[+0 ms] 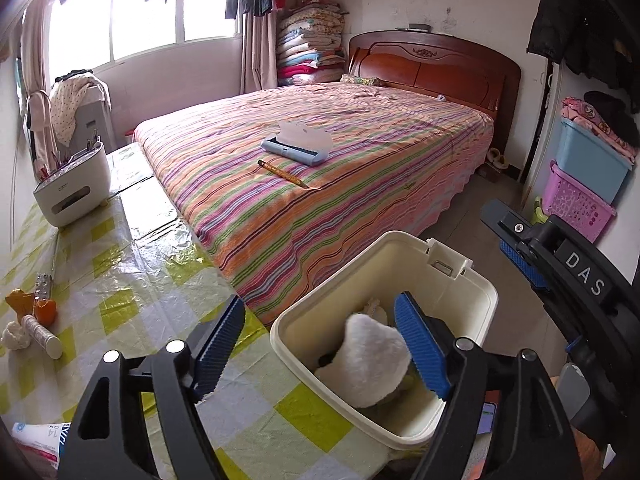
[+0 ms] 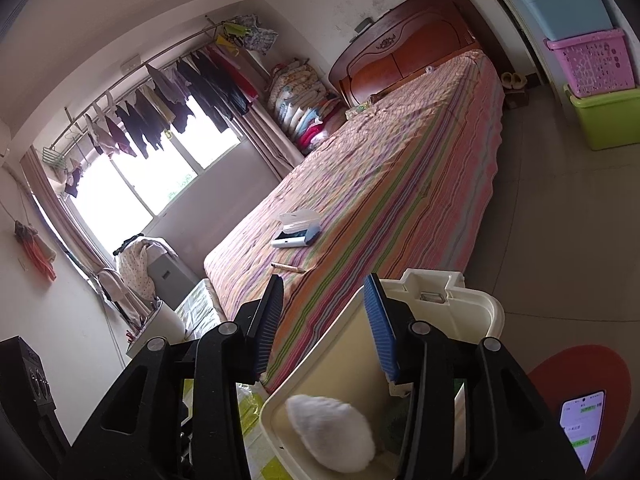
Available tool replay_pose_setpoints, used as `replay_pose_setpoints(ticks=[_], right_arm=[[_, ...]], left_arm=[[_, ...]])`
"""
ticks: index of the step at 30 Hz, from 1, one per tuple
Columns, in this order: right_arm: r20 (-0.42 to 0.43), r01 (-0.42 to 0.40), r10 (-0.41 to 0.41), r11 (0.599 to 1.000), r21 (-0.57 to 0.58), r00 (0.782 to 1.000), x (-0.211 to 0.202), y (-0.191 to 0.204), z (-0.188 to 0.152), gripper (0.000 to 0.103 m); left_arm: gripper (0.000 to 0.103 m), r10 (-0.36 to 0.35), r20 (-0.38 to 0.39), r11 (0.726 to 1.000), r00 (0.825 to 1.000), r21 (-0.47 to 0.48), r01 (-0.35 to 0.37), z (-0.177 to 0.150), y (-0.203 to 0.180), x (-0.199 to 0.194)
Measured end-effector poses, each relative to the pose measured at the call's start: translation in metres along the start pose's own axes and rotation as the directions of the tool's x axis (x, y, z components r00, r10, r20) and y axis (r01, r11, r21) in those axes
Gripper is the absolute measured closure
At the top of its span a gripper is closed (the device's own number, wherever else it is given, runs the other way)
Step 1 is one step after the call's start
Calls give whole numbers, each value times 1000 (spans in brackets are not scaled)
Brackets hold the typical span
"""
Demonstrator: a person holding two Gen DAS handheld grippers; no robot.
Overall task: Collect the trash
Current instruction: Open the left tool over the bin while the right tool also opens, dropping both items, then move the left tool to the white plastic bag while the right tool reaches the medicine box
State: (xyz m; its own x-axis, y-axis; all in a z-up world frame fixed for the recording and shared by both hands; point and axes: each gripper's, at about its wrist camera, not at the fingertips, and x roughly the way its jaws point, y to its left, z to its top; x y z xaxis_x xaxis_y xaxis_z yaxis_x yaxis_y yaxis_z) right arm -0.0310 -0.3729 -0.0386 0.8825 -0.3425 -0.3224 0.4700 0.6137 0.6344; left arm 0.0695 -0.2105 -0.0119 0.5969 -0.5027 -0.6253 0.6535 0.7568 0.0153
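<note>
A cream plastic bin stands on the floor between the table and the bed; it also shows in the right wrist view. A white crumpled wad lies in it, seen in the right wrist view too. My left gripper is open and empty, one finger over the table edge, the other over the bin. My right gripper is open and empty above the bin; it shows at the right of the left wrist view. On the table lie orange peel, a white tube and a white wad.
The table has a green-checked plastic cover and a white utensil holder. A striped bed carries a blue case and a pencil. Stacked storage boxes stand right. A phone lies on a red stool.
</note>
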Motion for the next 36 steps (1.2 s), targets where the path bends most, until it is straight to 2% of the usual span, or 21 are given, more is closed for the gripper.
replay_pose_setpoints(ticks=[4,12,18,30,36], right_arm=[[-3,-8,8,1000,-3,1000,0,1,-2,55],[-35,-31,29,999,-34,999,6,11,-8,48],[-75,-57,52,996,-67,996,12,27,-18,48],[-150,-122,102,984,-130,983,19,66,-45,43],[-197,-161,127,973,-168,972,22,89,-62,42]], left_arm=[[25,30,7,999,1000,-11,-30,1,8,-2],[25,61,-5,990,998,-129,-61,3,50,-9],[25,86,-13,974,996,-209,-87,-1,86,-19],[25,140,-36,961,989,-237,-145,-19,130,-43],[25,167,-59,946,984,-273,-177,-28,155,-50]])
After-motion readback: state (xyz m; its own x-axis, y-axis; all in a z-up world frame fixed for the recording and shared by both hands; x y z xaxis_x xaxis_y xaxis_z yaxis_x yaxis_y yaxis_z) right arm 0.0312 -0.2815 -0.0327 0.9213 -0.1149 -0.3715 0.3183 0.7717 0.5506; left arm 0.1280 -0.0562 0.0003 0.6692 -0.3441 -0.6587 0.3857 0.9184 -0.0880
